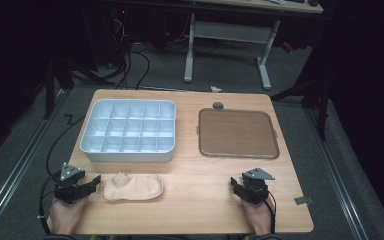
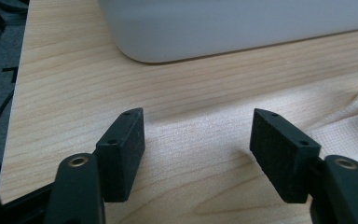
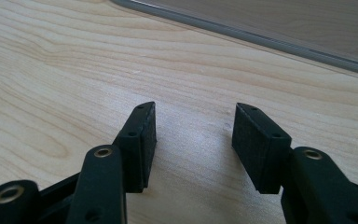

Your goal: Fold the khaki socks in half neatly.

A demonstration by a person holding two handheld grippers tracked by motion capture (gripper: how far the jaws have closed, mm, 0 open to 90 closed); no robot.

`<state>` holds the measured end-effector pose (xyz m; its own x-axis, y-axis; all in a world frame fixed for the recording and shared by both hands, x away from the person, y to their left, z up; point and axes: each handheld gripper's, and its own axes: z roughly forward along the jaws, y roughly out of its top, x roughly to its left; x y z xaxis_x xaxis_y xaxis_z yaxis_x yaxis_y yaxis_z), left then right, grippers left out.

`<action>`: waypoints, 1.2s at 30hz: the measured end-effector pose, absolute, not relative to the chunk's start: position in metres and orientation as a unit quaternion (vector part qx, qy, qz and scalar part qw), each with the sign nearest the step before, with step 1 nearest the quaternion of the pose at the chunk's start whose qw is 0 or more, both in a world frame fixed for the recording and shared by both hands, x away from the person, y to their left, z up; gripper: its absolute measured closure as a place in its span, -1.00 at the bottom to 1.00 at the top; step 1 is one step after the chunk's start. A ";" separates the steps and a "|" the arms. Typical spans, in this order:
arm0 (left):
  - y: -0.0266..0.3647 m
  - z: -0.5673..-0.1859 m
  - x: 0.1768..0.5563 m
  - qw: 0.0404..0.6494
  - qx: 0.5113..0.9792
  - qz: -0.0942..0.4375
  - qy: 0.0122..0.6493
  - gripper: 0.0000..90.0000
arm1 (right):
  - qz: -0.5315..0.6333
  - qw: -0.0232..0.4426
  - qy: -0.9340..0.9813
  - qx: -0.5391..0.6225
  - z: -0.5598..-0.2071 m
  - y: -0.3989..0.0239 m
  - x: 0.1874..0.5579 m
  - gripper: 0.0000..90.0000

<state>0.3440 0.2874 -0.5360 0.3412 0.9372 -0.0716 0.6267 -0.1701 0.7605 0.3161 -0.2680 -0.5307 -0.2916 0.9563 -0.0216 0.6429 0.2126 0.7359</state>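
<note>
1. My left gripper rests low on the wooden surface with its jaws standing wide apart and nothing between them; in the left gripper view, bare wood shows in the gap.
2. The sock, pale peach and lying flat, sits just beside my left gripper, on the side toward my other hand. In the left gripper view its knitted fabric comes up to the outer side of one jaw; I cannot tell whether it touches that jaw.
3. The compartment box, a white container divided into a grid of small cells, stands ahead of my left gripper, near it but apart from it. Every cell I can see into from the high view holds nothing. In the left gripper view its rounded white wall rises beyond the jaws.
4. My right gripper sits on the surface well apart from the sock, jaws open at a middling width, only wood between them.
5. The brown tray, shallow and bare inside, lies ahead of my right gripper; its grey rim crosses the top of the right gripper view.
6. A small dark round object sits just past the tray's far edge.
</note>
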 end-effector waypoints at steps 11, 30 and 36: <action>0.285 -0.522 0.332 0.377 0.741 0.207 0.516 -0.19 | 0.316 0.248 0.735 0.546 -0.530 -0.267 0.315 0.15; 0.265 -0.517 0.317 0.386 0.754 0.182 0.499 -0.31 | 0.328 0.245 0.749 0.521 -0.521 -0.251 0.305 0.25; 0.257 -0.516 0.315 0.385 0.760 0.176 0.493 -0.32 | 0.348 0.237 0.759 0.496 -0.514 -0.233 0.300 0.24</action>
<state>0.3151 0.2573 -0.5162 0.4520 0.8850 -0.1119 0.6140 -0.2177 0.7587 0.3004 -0.2329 -0.5139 -0.3943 0.9189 -0.0143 0.5879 0.2642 0.7646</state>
